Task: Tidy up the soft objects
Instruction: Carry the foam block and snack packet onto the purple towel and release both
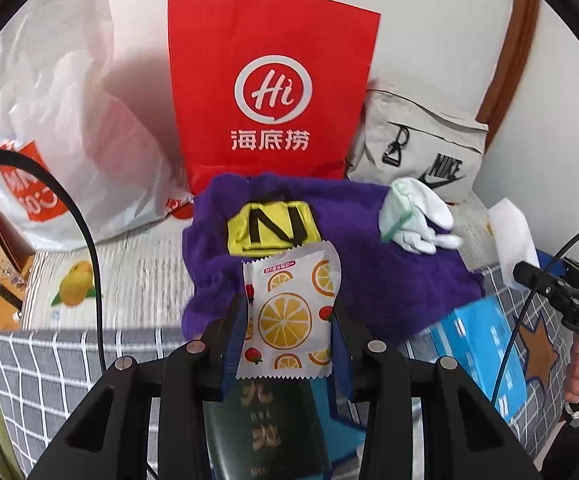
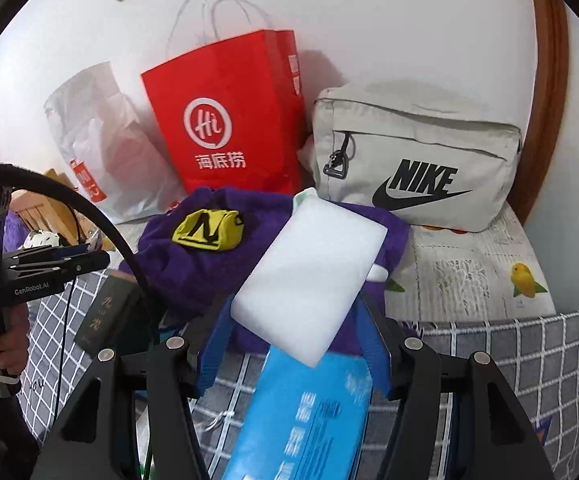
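Both views are bright and evenly lit, with soft light that seems to come from the front and a little from the right. The red paper bag (image 1: 273,92) throws a pale reddish shadow to its left on the white wall (image 1: 429,20), and in the right wrist view a soft grey shadow to its right. The fisheye lens bends straight lines strongly near the rim, and the corners are black. The blue box (image 1: 485,344) looks smeared by motion in the left wrist view. The white sponge (image 2: 309,280) is overexposed, almost without texture.
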`<state>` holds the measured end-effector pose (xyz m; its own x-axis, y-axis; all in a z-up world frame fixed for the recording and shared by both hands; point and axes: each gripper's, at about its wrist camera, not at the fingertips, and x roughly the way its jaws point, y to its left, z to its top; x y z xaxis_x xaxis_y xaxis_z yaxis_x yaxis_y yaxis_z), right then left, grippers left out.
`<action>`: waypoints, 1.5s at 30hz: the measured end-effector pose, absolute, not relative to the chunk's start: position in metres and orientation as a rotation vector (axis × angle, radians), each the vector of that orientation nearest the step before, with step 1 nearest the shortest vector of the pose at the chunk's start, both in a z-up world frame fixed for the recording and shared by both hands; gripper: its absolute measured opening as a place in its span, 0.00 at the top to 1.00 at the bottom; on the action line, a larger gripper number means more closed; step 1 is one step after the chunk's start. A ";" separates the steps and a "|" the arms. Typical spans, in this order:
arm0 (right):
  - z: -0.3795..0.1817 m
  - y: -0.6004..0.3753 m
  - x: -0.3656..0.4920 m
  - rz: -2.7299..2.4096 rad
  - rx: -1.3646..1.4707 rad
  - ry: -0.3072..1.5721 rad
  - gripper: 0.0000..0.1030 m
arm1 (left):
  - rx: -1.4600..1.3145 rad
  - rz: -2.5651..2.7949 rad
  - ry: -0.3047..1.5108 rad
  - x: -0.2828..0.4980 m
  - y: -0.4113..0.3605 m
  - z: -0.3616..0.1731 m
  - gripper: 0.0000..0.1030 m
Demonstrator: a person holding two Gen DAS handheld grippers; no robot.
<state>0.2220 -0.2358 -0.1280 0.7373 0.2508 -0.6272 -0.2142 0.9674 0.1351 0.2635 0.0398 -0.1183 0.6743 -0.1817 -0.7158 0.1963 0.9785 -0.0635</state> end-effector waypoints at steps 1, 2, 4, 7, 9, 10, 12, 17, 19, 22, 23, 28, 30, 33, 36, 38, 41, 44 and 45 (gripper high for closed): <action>-0.130 -0.237 0.228 0.258 0.056 0.704 0.42 | 0.020 -0.212 0.806 0.269 0.039 -0.118 0.64; -0.132 -0.239 0.235 0.262 0.057 0.713 0.42 | 0.020 -0.213 0.811 0.277 0.038 -0.119 0.64; -0.136 -0.243 0.249 0.263 0.062 0.734 0.42 | 0.022 -0.212 0.820 0.288 0.037 -0.120 0.65; -0.146 -0.245 0.271 0.269 0.063 0.781 0.42 | 0.023 -0.208 0.835 0.307 0.034 -0.125 0.65; -0.154 -0.244 0.286 0.271 0.061 0.815 0.42 | 0.018 -0.210 0.847 0.319 0.032 -0.129 0.65; -0.158 -0.242 0.294 0.277 0.057 0.830 0.42 | 0.015 -0.211 0.854 0.325 0.030 -0.131 0.65; -0.165 -0.239 0.306 0.297 0.053 0.857 0.42 | 0.015 -0.214 0.863 0.334 0.027 -0.135 0.65; -0.190 -0.234 0.336 0.286 0.020 0.942 0.42 | 0.011 -0.211 0.885 0.348 0.023 -0.147 0.64; -0.194 -0.234 0.339 0.291 0.016 0.955 0.42 | 0.021 -0.204 0.901 0.353 0.023 -0.151 0.64; -0.201 -0.232 0.342 0.305 -0.009 0.979 0.42 | 0.031 -0.193 0.916 0.358 0.026 -0.157 0.65; -0.201 -0.232 0.343 0.309 -0.010 0.980 0.42 | 0.028 -0.188 0.923 0.360 0.028 -0.159 0.64; -0.204 -0.239 0.343 0.335 0.002 0.986 0.42 | 0.026 -0.170 0.962 0.370 0.033 -0.172 0.64; -0.208 -0.241 0.345 0.348 0.017 1.001 0.42 | 0.017 -0.171 0.970 0.374 0.034 -0.175 0.64; -0.207 -0.242 0.345 0.353 0.017 0.998 0.42 | 0.025 -0.176 0.974 0.376 0.032 -0.177 0.64; -0.207 -0.241 0.346 0.348 0.002 0.998 0.41 | 0.029 -0.178 0.989 0.378 0.032 -0.182 0.64; -0.207 -0.241 0.345 0.349 0.004 0.992 0.40 | 0.028 -0.179 0.996 0.379 0.032 -0.184 0.64; -0.206 -0.239 0.345 0.348 0.002 1.000 0.35 | 0.034 -0.175 1.004 0.380 0.032 -0.187 0.62; -0.204 -0.237 0.343 0.337 0.003 1.004 0.35 | 0.031 -0.180 1.011 0.382 0.031 -0.189 0.56; -0.203 -0.236 0.342 0.328 0.003 1.003 0.35 | 0.030 -0.185 1.013 0.382 0.031 -0.189 0.45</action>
<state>0.3415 -0.2361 -0.2026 0.4930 0.2718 -0.8265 -0.2688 0.9510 0.1524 0.3825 0.0306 -0.1892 0.5152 -0.1399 -0.8456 0.1677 0.9840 -0.0606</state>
